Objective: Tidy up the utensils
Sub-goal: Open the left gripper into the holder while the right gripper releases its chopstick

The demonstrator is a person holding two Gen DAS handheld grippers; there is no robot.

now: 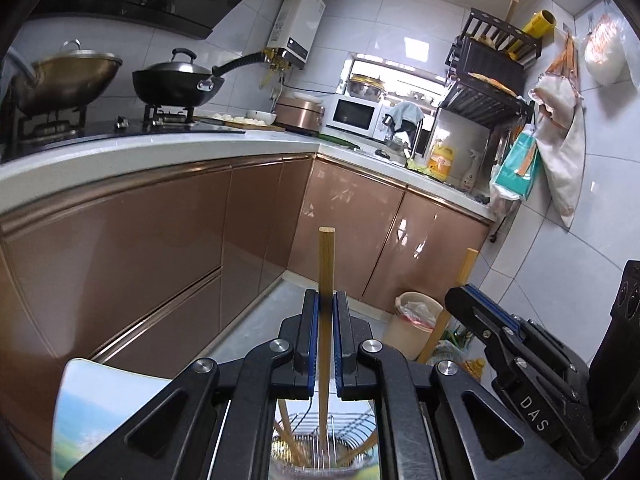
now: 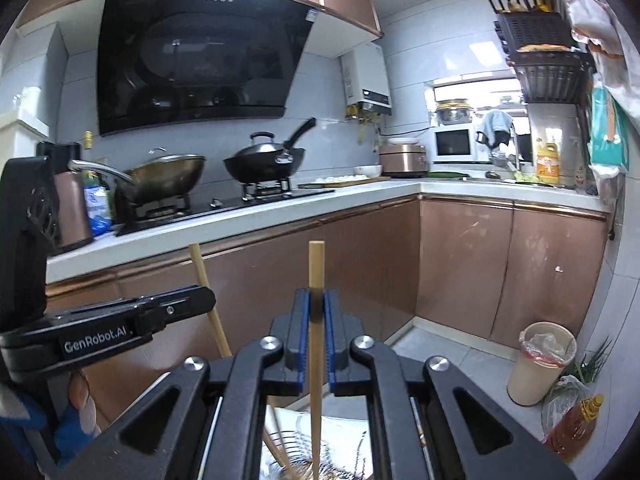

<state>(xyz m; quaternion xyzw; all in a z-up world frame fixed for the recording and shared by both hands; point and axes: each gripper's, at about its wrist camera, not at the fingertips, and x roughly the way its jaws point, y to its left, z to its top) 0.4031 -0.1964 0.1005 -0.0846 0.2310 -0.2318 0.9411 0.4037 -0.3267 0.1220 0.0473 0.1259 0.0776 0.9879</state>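
Note:
My left gripper (image 1: 326,300) is shut on a wooden chopstick (image 1: 326,264) that stands upright between its blue pads, its blunt end up. My right gripper (image 2: 316,300) is shut on a second chopstick (image 2: 316,268), also upright. Each gripper shows in the other's view: the right gripper (image 1: 466,298) with its stick at the lower right of the left wrist view, the left gripper (image 2: 200,296) at the lower left of the right wrist view. Below both pairs of jaws I see a wire utensil holder (image 2: 296,464) with several more chopsticks in it.
An L-shaped white counter (image 2: 360,196) over copper cabinets holds a stove with two woks (image 2: 264,160), a cutting board, a rice cooker, a microwave (image 2: 452,144) and an oil bottle. A bin (image 2: 540,364) and bagged bottles stand on the floor at the right. A dish rack hangs at the upper right.

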